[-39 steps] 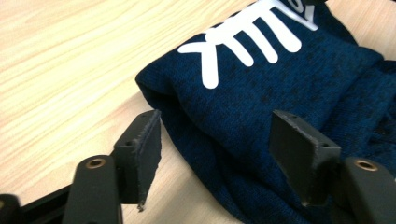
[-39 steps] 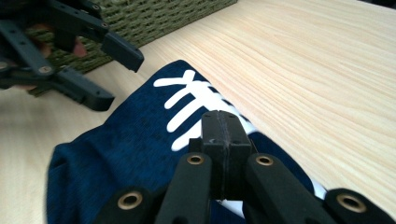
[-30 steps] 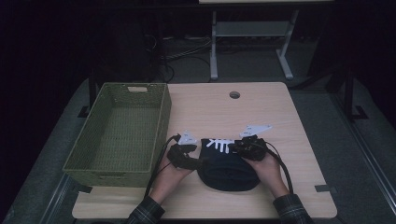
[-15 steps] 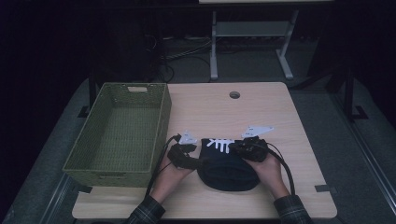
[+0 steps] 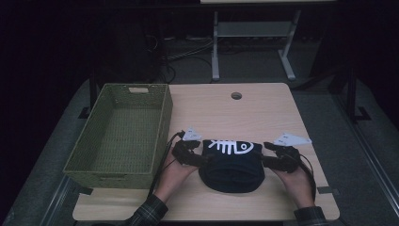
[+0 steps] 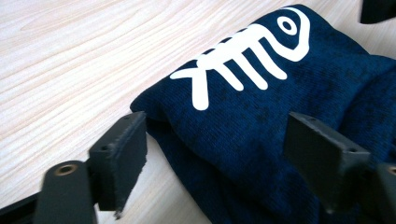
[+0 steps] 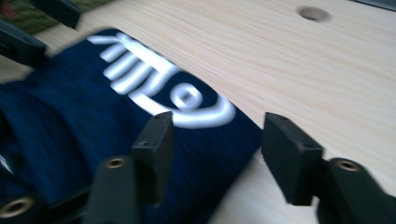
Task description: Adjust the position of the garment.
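Observation:
A folded navy garment (image 5: 230, 169) with a white fish-skeleton print (image 5: 230, 147) lies at the front middle of the wooden table (image 5: 263, 113). My left gripper (image 5: 201, 159) sits at its left edge. In the left gripper view the jaws have just been opening and stand wide, and the garment's (image 6: 280, 121) folded edge lies between them without being pinched. My right gripper (image 5: 267, 160) is at the garment's right edge. Its jaws have just been opening too, and the corner of the garment (image 7: 60, 126) near the fish head lies loose between them. A hand holds each gripper.
A green woven basket (image 5: 120, 132) with nothing in it stands on the left part of the table, close to my left gripper. A round cable hole (image 5: 236, 95) is at the table's far middle. Bare wood stretches behind and to the right of the garment.
My right gripper has let go of the garment's right side, opened, and slid right to the edge. The left gripper and the garment have stayed in place.

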{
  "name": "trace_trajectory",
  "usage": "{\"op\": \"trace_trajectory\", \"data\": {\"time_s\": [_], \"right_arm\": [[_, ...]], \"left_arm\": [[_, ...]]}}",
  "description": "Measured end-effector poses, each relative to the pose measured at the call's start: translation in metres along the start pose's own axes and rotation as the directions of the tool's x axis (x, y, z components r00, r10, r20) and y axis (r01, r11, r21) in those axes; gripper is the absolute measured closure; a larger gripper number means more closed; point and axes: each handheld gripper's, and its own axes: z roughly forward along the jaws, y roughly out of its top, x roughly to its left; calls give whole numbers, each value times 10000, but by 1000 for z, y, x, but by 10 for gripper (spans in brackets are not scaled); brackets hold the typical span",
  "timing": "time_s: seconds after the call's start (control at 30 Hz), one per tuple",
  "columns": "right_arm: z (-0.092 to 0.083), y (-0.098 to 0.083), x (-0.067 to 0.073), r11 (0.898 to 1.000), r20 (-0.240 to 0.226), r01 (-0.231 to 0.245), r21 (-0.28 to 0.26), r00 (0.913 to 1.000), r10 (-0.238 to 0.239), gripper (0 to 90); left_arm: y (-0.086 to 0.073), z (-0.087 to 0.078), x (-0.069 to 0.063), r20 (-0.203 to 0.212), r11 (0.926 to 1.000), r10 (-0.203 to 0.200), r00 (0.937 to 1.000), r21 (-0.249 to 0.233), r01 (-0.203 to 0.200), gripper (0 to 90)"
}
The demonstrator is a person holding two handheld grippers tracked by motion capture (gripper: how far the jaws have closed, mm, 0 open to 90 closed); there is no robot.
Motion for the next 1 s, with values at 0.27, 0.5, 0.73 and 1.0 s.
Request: {"op": "trace_trajectory", "data": {"time_s": [0.27,0.5,0.73,1.0], "right_arm": [[-20,-39,-19,9960,900,-788,422,9931,747,218],[-24,-59,-22,9892,1268,-1297,675,9846,1205,132],[-17,-62,-19,9883,1531,-1197,944,9827,1044,97],[-13,-64,-18,9899,1745,-998,1010,9813,811,93]], "left_arm": [[-4,10,3,70,9996,-121,9999,271,119,156],[-10,15,5,156,9985,-268,9995,488,260,145],[-16,25,0,197,9960,-70,9998,895,52,134],[-22,28,0,215,9957,-159,9996,919,138,134]]}}
